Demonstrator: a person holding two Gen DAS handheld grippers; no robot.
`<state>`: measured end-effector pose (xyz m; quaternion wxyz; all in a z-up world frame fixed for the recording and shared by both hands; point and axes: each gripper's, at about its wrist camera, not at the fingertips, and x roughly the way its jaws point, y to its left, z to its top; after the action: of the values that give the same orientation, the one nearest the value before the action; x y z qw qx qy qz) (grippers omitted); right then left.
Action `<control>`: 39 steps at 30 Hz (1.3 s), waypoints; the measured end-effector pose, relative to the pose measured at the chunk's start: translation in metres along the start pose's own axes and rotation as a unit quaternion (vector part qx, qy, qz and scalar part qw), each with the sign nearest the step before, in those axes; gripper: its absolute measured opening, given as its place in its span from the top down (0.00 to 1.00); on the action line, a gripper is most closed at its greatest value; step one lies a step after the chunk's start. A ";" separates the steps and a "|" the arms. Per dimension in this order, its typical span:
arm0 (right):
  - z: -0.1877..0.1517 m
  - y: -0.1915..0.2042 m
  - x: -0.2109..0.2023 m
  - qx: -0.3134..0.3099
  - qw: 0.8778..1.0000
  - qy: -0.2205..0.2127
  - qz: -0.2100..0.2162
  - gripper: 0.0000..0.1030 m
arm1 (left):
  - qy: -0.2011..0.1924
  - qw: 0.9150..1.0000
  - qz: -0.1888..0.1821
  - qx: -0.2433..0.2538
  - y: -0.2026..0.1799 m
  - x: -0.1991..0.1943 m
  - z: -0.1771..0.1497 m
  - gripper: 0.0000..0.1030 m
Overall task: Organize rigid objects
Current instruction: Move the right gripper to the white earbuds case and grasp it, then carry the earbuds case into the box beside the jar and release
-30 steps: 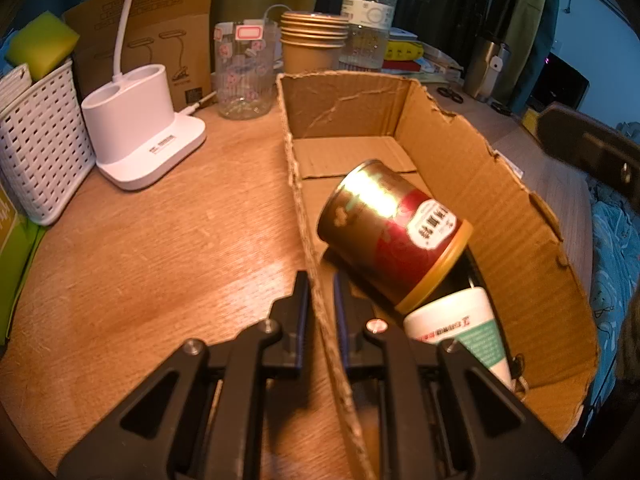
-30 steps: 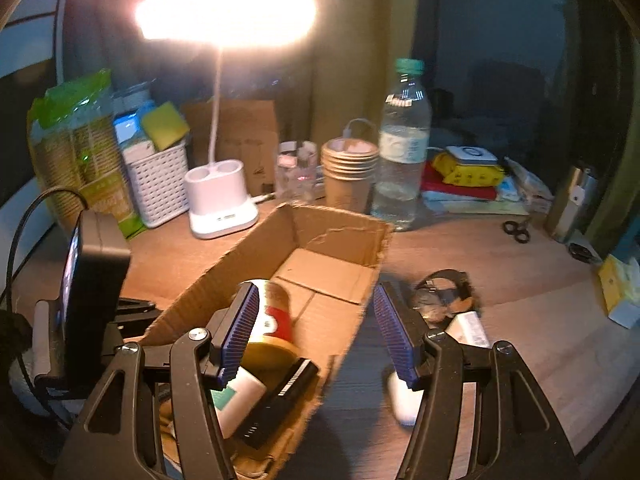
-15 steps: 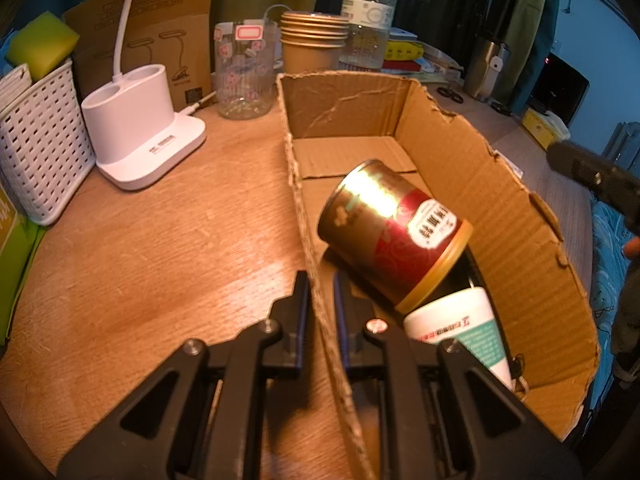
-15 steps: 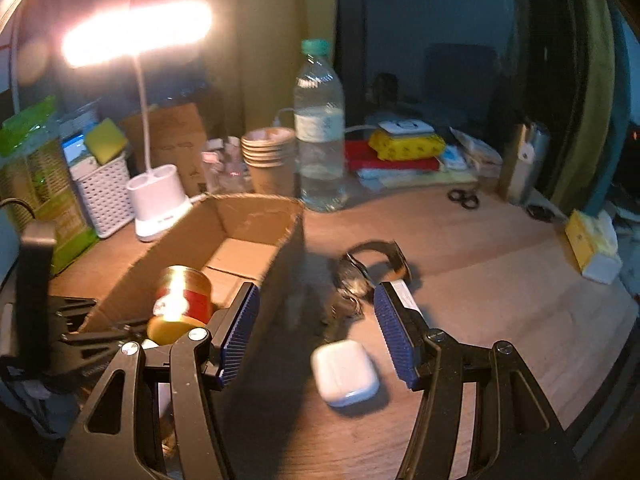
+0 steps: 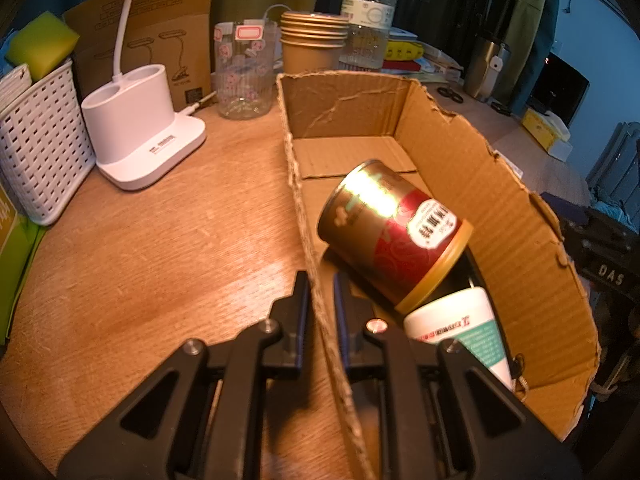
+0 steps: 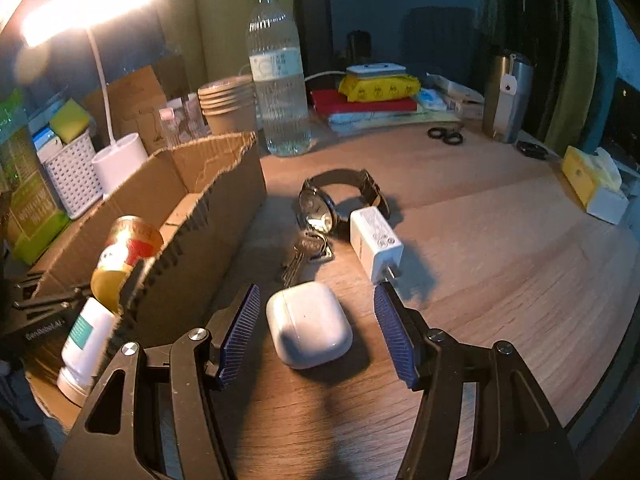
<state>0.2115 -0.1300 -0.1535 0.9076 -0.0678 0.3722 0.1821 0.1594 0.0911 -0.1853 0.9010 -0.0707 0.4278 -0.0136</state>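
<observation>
Matt corrugated cardboard box (image 5: 472,184) with rough torn edges; inside, a glossy metal can (image 5: 384,232). Smooth, glossy white plastic earbud case (image 6: 309,325) on the wood-grain counter (image 6: 500,264), beside a clear plastic bottle (image 6: 280,80).

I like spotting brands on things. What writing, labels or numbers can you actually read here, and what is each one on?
"DAS": white letters on the dark body of the right gripper, at the edge of the left wrist view.
Red and gold can: white label with bold characters, too blurred to read.
White tube: red and green print, illegible.
Water bottle: label print too small.
Lamp base: small sticker, unreadable.
Left gripper's body: faint white lettering in the right wrist view, unreadable.
</observation>
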 end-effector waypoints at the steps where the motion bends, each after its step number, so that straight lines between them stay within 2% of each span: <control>1: -0.001 0.000 0.001 0.001 1.000 0.001 0.001 0.39 | 0.000 1.000 0.000 0.000 0.000 0.000 0.000 0.87; 19: -0.005 0.007 0.019 -0.011 0.999 0.035 -0.009 0.39 | 0.000 1.000 0.000 0.000 0.000 0.000 0.000 0.87; 25: -0.005 0.009 0.020 -0.017 0.999 0.035 -0.010 0.47 | 0.000 1.000 0.000 0.000 0.000 0.000 0.000 0.87; 39: -0.005 0.009 0.018 -0.020 0.999 0.029 -0.014 0.49 | 0.000 1.000 0.000 0.000 0.000 0.001 0.000 0.87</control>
<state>0.2162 -0.1178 -0.1693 0.8975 -0.0960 0.3934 0.1750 0.1598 0.0908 -0.1863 0.9010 -0.0708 0.4278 -0.0137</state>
